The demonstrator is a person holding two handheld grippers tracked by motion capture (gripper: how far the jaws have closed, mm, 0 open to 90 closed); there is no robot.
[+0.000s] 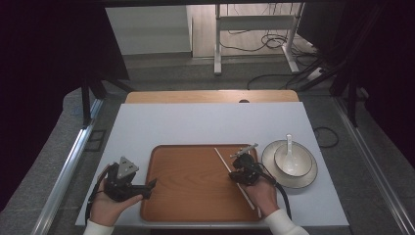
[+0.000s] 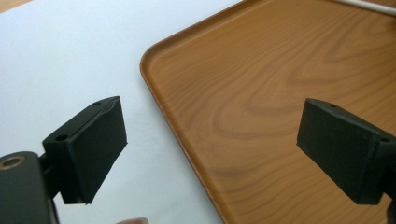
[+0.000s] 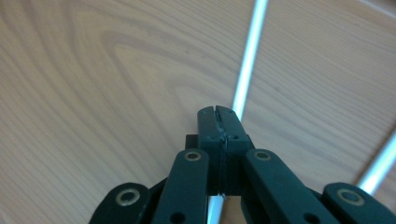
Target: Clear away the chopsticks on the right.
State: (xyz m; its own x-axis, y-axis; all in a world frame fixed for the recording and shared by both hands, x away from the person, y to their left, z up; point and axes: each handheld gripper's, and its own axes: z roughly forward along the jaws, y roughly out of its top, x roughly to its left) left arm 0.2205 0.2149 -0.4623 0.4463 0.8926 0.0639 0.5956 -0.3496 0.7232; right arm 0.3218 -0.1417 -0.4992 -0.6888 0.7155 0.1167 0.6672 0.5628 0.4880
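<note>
A wooden tray [image 1: 195, 205] lies at the table's near edge. A long white chopstick [image 1: 222, 159] runs slantwise over the tray's right part. My right gripper [image 1: 237, 162] points down at it with its jaws together. In the right gripper view the right gripper [image 3: 218, 112] is shut, and the chopstick [image 3: 247, 60] runs out past the tips and shows again beneath the jaws. A second chopstick [image 3: 378, 168] lies off to the right. My left gripper [image 1: 150, 186] is at the tray's left rim [image 2: 154, 79], and in its own view the left gripper [image 2: 212, 135] is open and empty.
Right of the tray stands a white plate [image 1: 306, 182] bearing a white bowl [image 1: 281, 159] with a white spoon [image 1: 289, 147] in it. A wooden board [image 1: 210, 96] borders the far edge of the white table [image 1: 205, 125]. Cables and a desk frame [image 1: 254, 29] lie on the floor beyond.
</note>
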